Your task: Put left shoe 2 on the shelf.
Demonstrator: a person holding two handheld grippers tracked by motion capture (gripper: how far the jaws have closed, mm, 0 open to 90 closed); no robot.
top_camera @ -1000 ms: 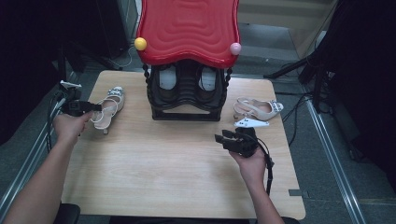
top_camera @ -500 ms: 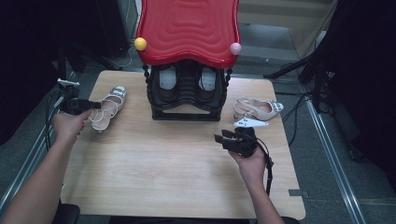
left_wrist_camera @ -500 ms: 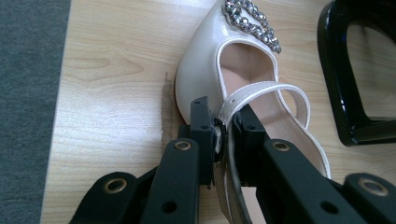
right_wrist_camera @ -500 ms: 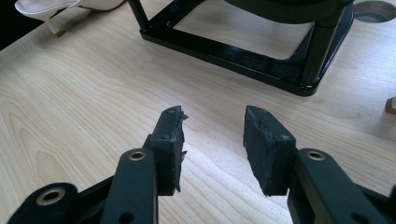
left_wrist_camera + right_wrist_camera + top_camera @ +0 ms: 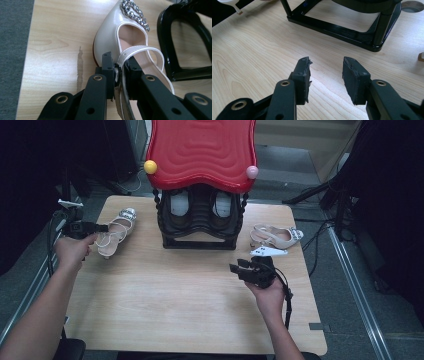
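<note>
High view, centre top: black shoe rack (image 5: 199, 227) under a red lid (image 5: 201, 151), two shoes tucked inside. Left gripper (image 5: 121, 72) clamped on the strap of a white sandal (image 5: 117, 37), left edge of the table (image 5: 165, 300). Right gripper (image 5: 325, 75) gaping wide, holding nothing, lower right of the rack.

Lab: tripod legs (image 5: 345, 202), cables (image 5: 320, 237) around table (image 5: 165, 310).

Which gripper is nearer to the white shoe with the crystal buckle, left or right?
Left. The left gripper is clamped on the strap of the white shoe. The right gripper hovers open across the table, beyond the black rack.
</note>
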